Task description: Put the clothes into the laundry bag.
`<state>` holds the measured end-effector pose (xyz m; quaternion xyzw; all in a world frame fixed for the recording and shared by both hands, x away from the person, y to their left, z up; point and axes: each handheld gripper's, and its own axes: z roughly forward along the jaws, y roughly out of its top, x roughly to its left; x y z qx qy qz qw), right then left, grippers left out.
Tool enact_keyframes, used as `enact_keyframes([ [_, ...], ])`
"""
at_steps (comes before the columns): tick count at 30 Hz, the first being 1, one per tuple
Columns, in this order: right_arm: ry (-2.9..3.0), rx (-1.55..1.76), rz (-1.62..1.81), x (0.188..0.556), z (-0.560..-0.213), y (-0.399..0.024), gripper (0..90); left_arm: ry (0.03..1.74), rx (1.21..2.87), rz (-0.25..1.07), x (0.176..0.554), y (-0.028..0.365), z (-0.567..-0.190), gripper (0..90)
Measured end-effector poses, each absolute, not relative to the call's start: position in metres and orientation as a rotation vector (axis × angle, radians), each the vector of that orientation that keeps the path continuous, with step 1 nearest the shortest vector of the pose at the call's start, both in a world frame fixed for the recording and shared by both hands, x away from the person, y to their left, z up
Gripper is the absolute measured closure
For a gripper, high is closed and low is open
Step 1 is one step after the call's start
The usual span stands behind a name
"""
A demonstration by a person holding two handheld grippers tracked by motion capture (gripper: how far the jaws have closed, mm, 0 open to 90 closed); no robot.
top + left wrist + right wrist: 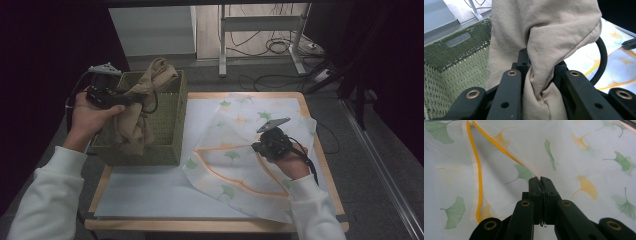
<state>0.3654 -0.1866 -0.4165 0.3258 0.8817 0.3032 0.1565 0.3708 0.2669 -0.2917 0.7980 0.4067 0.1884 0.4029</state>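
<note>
- Up at the left of the high view, the left gripper pinches a beige garment between its jaws, and the cloth hangs in bunched folds over and into the green woven basket
- Seen from the left gripper view, the beige garment is squeezed tight between the two black jaws, with the basket wall behind it at the left
- The basket stands on the left part of the counter, at its edge
- The right gripper has its jaws pressed together on the edge of a white mesh bag printed with green and yellow leaves and trimmed in orange
- From the right gripper view, the mesh bag is lifted into a taut ridge running up from the jaw tips to its orange zipper
- The mesh bag lies spread across the right half of the counter, just beside the basket
</note>
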Motion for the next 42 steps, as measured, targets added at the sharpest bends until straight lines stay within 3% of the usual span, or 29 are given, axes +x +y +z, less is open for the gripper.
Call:
enact_keyframes([
  [13,2.525,0.934,0.868,0.366,-0.417,-0.187,86.6,1.019,1.993,0.500,0.368,0.265,-0.294,75.3],
  [24,2.527,0.936,0.866,0.366,-0.417,-0.188,86.6,0.984,1.788,0.603,0.357,0.268,-0.287,75.3],
  [42,2.527,0.936,0.866,0.366,-0.417,-0.188,86.6,0.937,1.702,0.623,0.341,0.259,-0.291,75.3],
])
